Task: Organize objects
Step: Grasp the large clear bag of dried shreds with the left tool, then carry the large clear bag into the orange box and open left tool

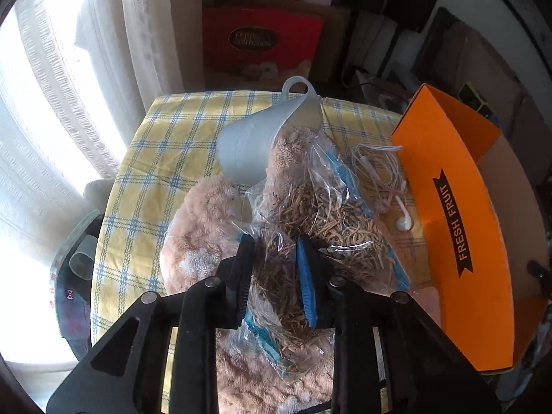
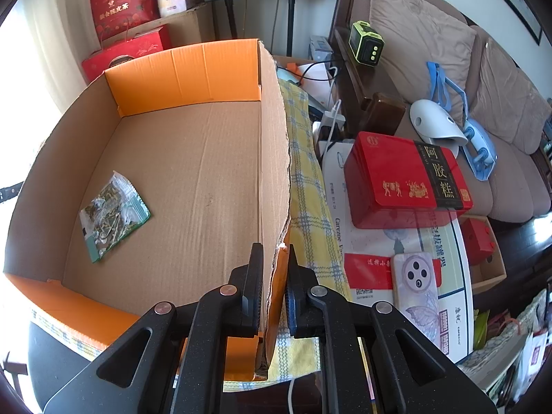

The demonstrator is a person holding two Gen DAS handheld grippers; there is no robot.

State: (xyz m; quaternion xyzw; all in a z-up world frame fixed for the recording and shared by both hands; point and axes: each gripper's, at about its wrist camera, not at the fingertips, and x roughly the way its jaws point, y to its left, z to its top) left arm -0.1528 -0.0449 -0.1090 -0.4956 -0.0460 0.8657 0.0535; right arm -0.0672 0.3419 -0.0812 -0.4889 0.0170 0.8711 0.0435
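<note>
A clear plastic bag of dried brown herbs [image 1: 321, 207] lies on a fuzzy beige plush [image 1: 196, 241] on the checked tablecloth [image 1: 155, 158]. My left gripper [image 1: 274, 241] is shut on the near end of the bag, with film and herbs pinched between its pads. A pale plastic jug [image 1: 255, 141] lies tipped over behind the bag, and white earphones [image 1: 379, 172] lie to the right. In the right wrist view my right gripper [image 2: 274, 252] is shut on the right wall [image 2: 272, 158] of the orange cardboard box [image 2: 193, 179]. Inside it lies a green packet [image 2: 114, 214].
The orange box [image 1: 459, 207] marked FRESH FRUIT stands right of the pile. Beside the box are a red tin [image 2: 403, 179], a phone [image 2: 417, 289] and papers on a glass table. A sofa with cushions [image 2: 424, 34] stands behind, and red gift boxes [image 1: 262, 41] at the back.
</note>
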